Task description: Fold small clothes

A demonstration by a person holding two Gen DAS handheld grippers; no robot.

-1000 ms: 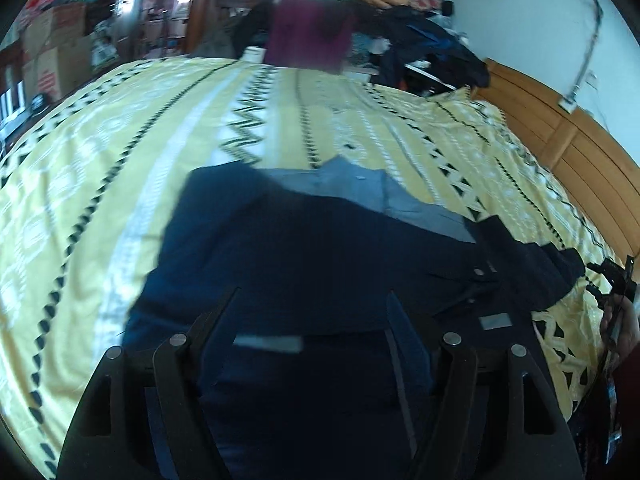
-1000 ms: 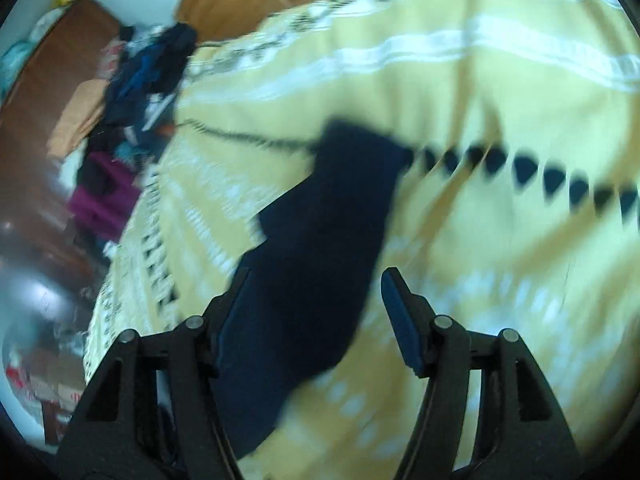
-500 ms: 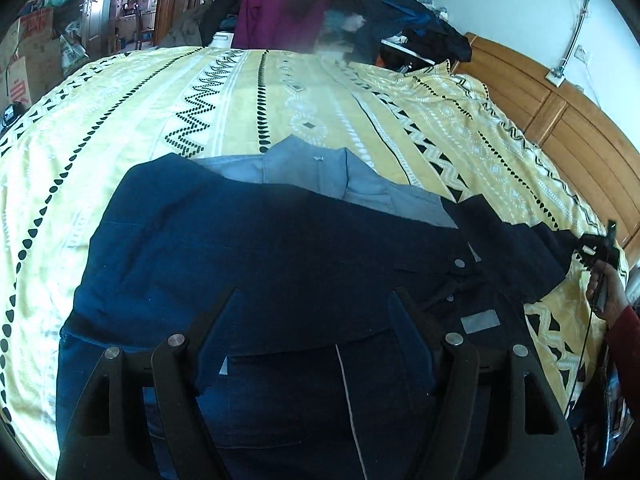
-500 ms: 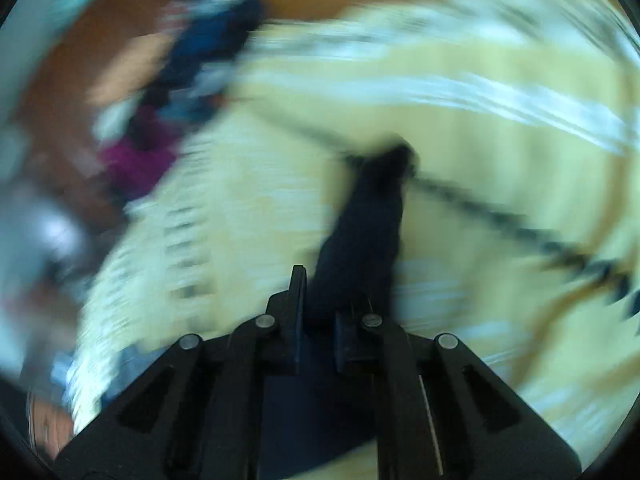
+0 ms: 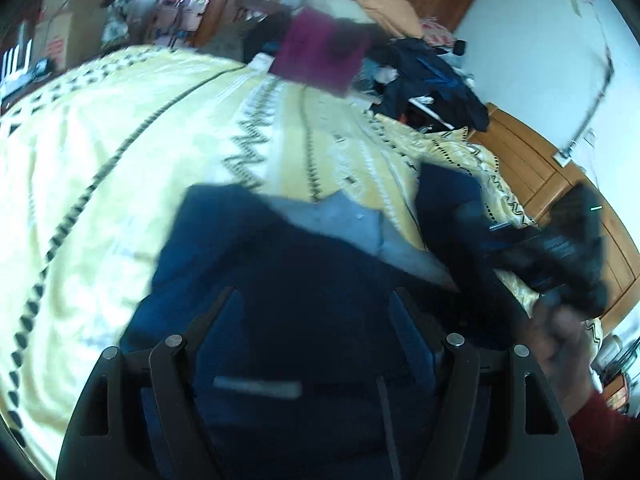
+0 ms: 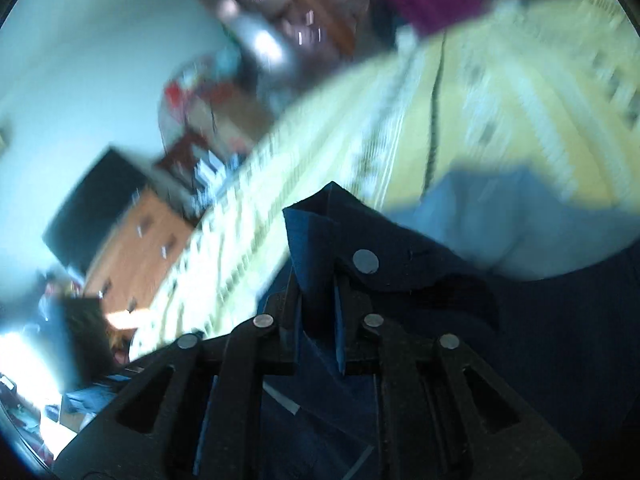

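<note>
A dark navy shirt with a lighter blue inner collar lies spread on the yellow patterned bedspread. My left gripper hovers open just above the shirt body, nothing between its fingers. In the right wrist view my right gripper is shut on the shirt's sleeve cuff, which has a silver snap button. The left wrist view shows that sleeve lifted over the shirt's right side, with the right gripper and the hand holding it, blurred.
A heap of clothes, including a purple garment, sits at the far end of the bed. A wooden headboard runs along the right. Cardboard boxes and furniture stand beyond the bed at left.
My right gripper shut on the sleeve cuff and lifted it up and inward over the shirt. The left gripper stayed open above the shirt body, shifting slightly.
</note>
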